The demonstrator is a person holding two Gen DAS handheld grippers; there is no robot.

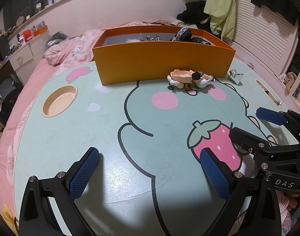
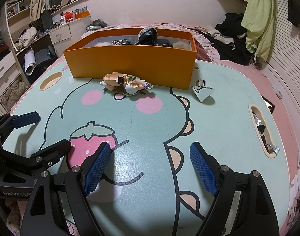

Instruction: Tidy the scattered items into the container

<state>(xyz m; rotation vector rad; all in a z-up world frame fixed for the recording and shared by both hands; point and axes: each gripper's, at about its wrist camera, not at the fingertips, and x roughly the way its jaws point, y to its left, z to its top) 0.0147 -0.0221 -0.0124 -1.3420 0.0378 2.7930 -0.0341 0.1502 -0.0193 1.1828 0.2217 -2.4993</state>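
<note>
Blue-padded fingers of the left gripper (image 1: 150, 174) sit nearest the lens, spread wide with nothing between them, above bare mint tabletop. Right gripper (image 2: 150, 166) likewise stands agape and empty, over the printed strawberry and dinosaur outline. Each wrist view catches the other gripper at its frame edge, just beside.

Table (image 1: 102, 133): wide bare area between the grippers and the objects at the far side. Orange box (image 1: 161, 63) stands at the far edge, open-topped, dark items already inside. Toy figure cluster (image 1: 189, 79) lies on the table just in front of the box's near wall; whether it touches the wall cannot be told. Silver spinning top (image 1: 235, 77) lies tilted near the box's right corner, apart from the cluster.

Round recess (image 1: 59, 103) sits near the table's left edge. Right wrist view alone shows clearly the oblong slot (image 2: 268, 131) near the right edge, with small shiny and dark bits in it. Pink bedding surrounds the table.
</note>
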